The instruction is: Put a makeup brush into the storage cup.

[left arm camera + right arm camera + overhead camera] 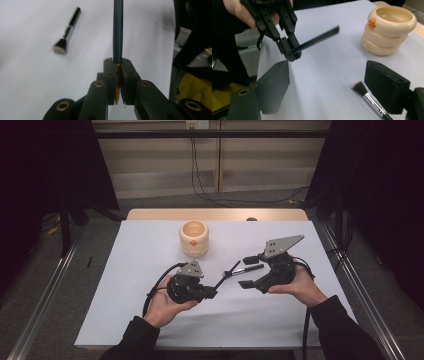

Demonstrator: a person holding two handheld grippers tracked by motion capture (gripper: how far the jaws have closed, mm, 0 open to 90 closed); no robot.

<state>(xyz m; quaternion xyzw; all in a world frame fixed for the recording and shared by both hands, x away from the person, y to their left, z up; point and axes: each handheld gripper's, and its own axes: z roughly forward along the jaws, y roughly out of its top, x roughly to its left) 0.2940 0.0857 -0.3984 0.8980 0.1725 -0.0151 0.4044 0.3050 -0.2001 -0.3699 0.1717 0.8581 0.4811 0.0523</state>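
Note:
My left gripper [216, 291] is shut on the end of a dark blue pencil [229, 271] that sticks out up and to the right over the white sheet. In the left gripper view the jaws [117, 63] pinch the pencil [117, 30] at its gold tip. My right gripper [249, 272] stands open, its jaws wide apart. A black makeup brush [251, 268] with a silver ferrule lies on the sheet by them. In the right gripper view the brush [368, 97] lies beside the right pad [387, 85], untouched, and the left gripper [291, 55] holds the pencil [319, 38] ahead.
A cream cup [194, 238] of stacked rings with an orange beak stands upright at the back middle of the white sheet [140, 270]. The cup [388, 30] looks hollow. Dark curtains and metal rails flank the table. Cables trail from both grippers.

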